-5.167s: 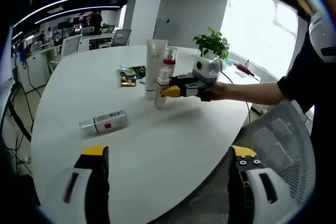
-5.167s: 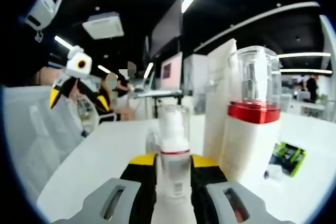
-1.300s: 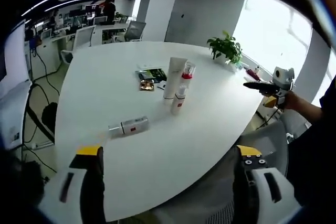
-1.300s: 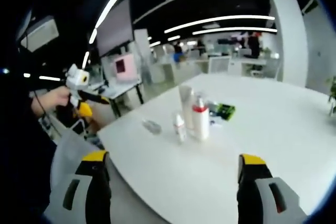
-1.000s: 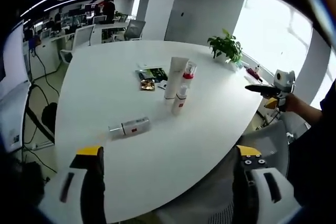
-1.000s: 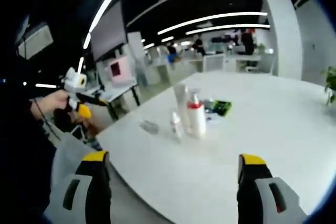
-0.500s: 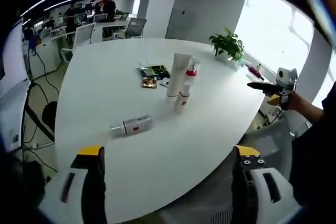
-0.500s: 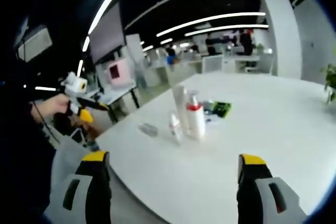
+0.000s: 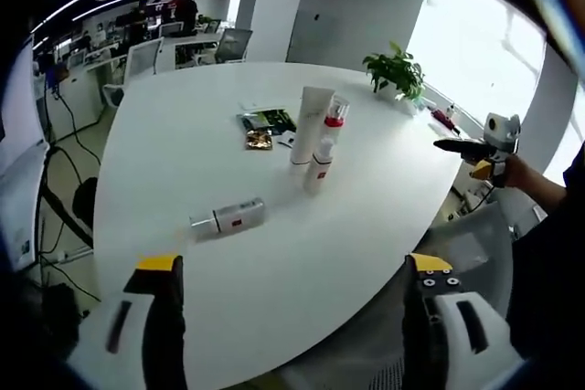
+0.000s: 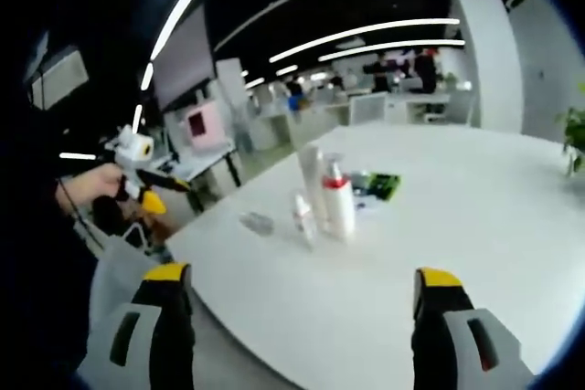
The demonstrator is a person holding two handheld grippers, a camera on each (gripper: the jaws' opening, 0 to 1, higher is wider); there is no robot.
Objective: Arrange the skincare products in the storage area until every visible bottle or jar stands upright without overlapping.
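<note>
On the white table a tall white tube, a red-collared pump bottle and a small white spray bottle stand upright close together. A silver bottle with a red label lies on its side nearer to me. My left gripper is open, held back off the table edge. My right gripper is open too, also back from the table; it faces the tube, pump bottle, spray bottle and lying bottle. Each gripper shows in the other's view, right, left.
Flat packets and a brown sachet lie behind the bottles; a green packet too. A potted plant stands at the far edge. A mesh chair is by the table's right side. Office desks lie beyond.
Five seconds ago my right gripper was shut on the small spray bottle by the tube; it has let go and drawn back. Over the last second both views only drift slightly.
</note>
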